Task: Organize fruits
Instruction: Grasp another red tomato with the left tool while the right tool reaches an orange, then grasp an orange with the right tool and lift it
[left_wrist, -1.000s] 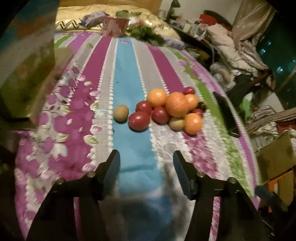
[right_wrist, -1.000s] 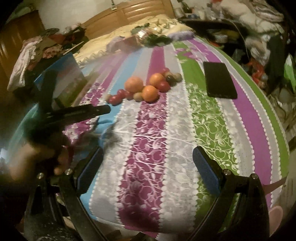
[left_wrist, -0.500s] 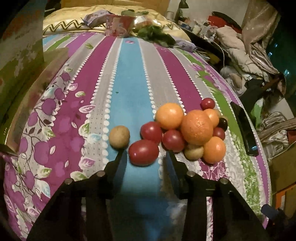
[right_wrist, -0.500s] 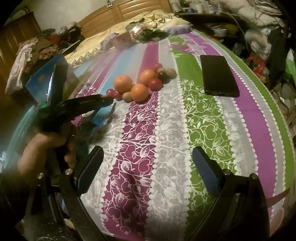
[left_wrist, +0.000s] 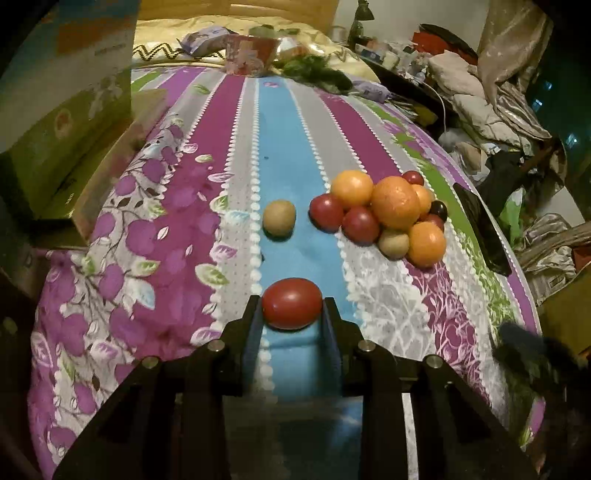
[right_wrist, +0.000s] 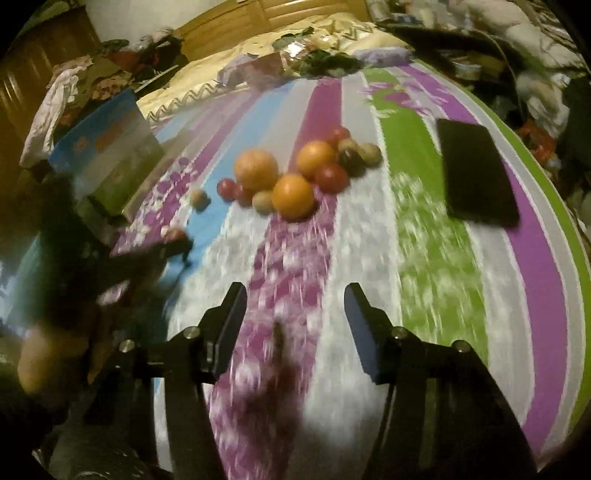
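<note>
Surface: a bed with a striped floral bedspread (left_wrist: 177, 206) carries all the fruit.
Left hand-held gripper (left_wrist: 291, 314): my jaws are closing on a red tomato (left_wrist: 292, 303); both pads touch its sides, so it is clamped between them over the blue stripe, near the bottom of the left wrist view.
Right hand-held gripper (right_wrist: 295, 306): my jaws are closing with nothing between them; they stand apart over the purple and grey stripes, near side of the bed. This view is blurred.
Fruit pile (left_wrist: 388, 210): oranges, red tomatoes, a kiwi and small dark fruits lie touching one another, far from the left gripper and to its right.
Large orange (left_wrist: 395, 202): it sits at the middle of the pile.
Single kiwi (left_wrist: 279, 218): it lies apart, just left of the pile, on the blue stripe.
Phone (right_wrist: 476, 177): a dark slab lies flat on the bedspread, right of the pile.
Box (left_wrist: 62, 122): an open carton stands at the left edge of the bed.
Far end: packets and green leaves (left_wrist: 314, 72) lie by the pillow.
</note>
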